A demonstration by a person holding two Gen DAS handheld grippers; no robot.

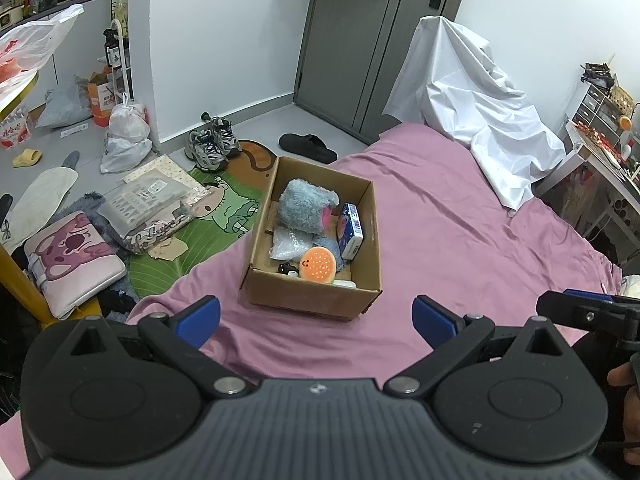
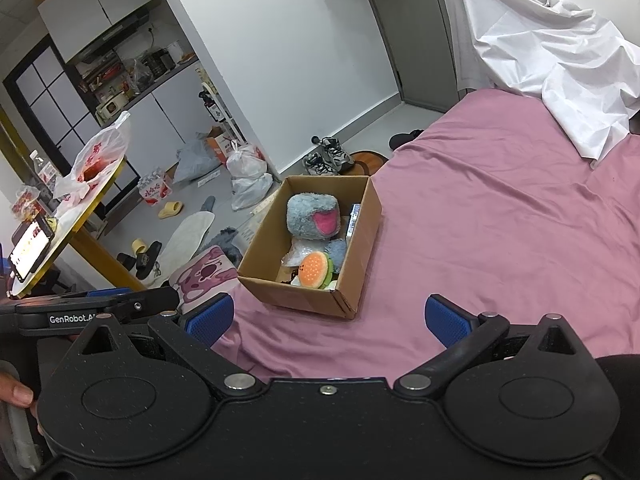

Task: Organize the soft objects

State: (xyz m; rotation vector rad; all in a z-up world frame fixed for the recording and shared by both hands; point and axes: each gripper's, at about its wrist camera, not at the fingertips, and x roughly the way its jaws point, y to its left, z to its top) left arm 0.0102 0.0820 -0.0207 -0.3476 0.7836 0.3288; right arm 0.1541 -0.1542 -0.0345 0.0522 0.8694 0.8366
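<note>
On the pink bed [image 1: 440, 208], a cardboard box [image 1: 316, 300] is holding soft toys [image 1: 306, 208]; the left gripper [image 1: 316, 320] and right gripper [image 2: 328, 320] are hovering near it, both spread wide and empty.

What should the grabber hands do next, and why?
Probably reach the right gripper forward toward the hamburger plush in the cardboard box. Both grippers are open and empty, and that toy lies nearest on top.

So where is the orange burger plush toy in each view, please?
Left wrist view: burger plush toy lies at the near end of the cardboard box, centre of picture.
Right wrist view: same near end, slightly left of centre.
Shared landmark: blue furry plush behind it.
</note>
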